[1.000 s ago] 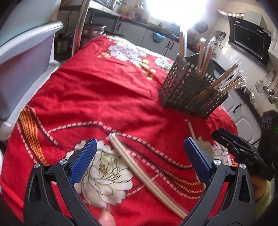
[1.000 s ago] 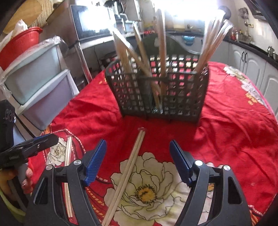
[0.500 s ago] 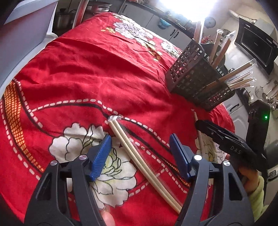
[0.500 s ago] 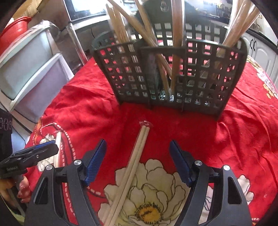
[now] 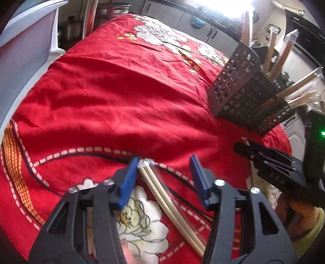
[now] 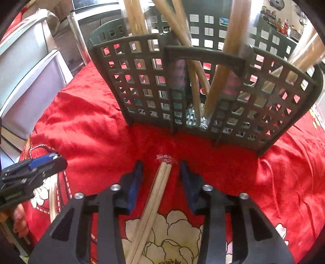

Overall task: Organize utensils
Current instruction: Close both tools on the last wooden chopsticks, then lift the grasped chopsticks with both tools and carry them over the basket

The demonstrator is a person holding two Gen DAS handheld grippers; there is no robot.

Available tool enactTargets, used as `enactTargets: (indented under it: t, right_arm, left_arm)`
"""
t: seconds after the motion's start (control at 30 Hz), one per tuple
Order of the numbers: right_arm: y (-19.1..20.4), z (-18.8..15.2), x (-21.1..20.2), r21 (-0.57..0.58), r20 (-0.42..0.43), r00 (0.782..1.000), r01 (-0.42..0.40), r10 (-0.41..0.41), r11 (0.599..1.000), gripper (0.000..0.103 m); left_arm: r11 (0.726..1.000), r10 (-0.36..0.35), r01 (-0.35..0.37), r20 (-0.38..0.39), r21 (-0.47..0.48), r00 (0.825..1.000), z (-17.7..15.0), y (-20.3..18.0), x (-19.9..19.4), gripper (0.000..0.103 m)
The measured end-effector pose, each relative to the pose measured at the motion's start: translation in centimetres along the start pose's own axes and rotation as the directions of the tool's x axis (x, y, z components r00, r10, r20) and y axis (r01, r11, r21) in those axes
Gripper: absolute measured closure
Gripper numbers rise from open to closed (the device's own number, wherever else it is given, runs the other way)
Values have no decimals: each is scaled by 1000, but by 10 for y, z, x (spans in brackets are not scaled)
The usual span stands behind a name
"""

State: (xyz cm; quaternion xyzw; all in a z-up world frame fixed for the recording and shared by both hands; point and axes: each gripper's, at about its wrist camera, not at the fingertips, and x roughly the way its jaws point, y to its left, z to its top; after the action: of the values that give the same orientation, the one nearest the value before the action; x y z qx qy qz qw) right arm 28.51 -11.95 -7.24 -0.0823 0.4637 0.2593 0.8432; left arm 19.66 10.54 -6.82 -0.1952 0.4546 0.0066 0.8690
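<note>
A pair of pale wooden chopsticks in a clear wrapper (image 5: pixel 162 201) lies on the red flowered tablecloth (image 5: pixel 101 91). My left gripper (image 5: pixel 163 158) straddles its far end; its jaws are closing, the left pad close by the tip, the right pad still apart. A second wrapped pair (image 6: pixel 156 195) lies in front of the dark grey slotted utensil basket (image 6: pixel 142 81). Around it my right gripper (image 6: pixel 161 162) is closing, with a gap on each side. Several wrapped chopsticks stand in the basket (image 5: pixel 233 85).
Grey plastic drawers (image 6: pixel 24 81) stand off the table's left side, with a metal pole (image 5: pixel 89 18) and pots (image 5: pixel 71 32) behind. Kitchen cabinets run along the back. Each gripper shows in the other's view: right gripper (image 5: pixel 264 160), left gripper (image 6: pixel 34 164).
Both grippers moved forward and down over their chopstick pairs, and both sets of jaws narrowed around them. The basket looms much nearer in the right wrist view.
</note>
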Motion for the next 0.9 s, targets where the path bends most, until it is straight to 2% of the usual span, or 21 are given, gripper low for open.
enactTargets:
  t: [0.03,0.1,0.17,0.33,0.57,0.9]
  right_arm:
    - [4,2,1,-2,-1,1000,-9,9,1000,84]
    - [7,5,1,-1,-4,999,-33,33,999,88]
    - [11,6,-4,-11,10,999,-40,40,999,92]
    - [20,5,-31,-16,87,989,-122,123,992,94]
    - [30,2,-80,-55,205,962,-173,181,983,96]
    - [12,-8,-144,-50,366,915,-164,171,985,97]
  left_arm:
    - [1000,14,-14,0,0,1000,3,0,1,69]
    - [999,36,-36,-1,7,999,7,1,4,78]
    - [999,54,-54,-4,10,999,12,5,6,92]
    - [1000,10,-10,-4,0,1000,19,10,4,100]
    - [995,-89,85,75,53,993,27,-15,-29,101]
    - [970,-193,153,213,191,958,42,-69,-94,102]
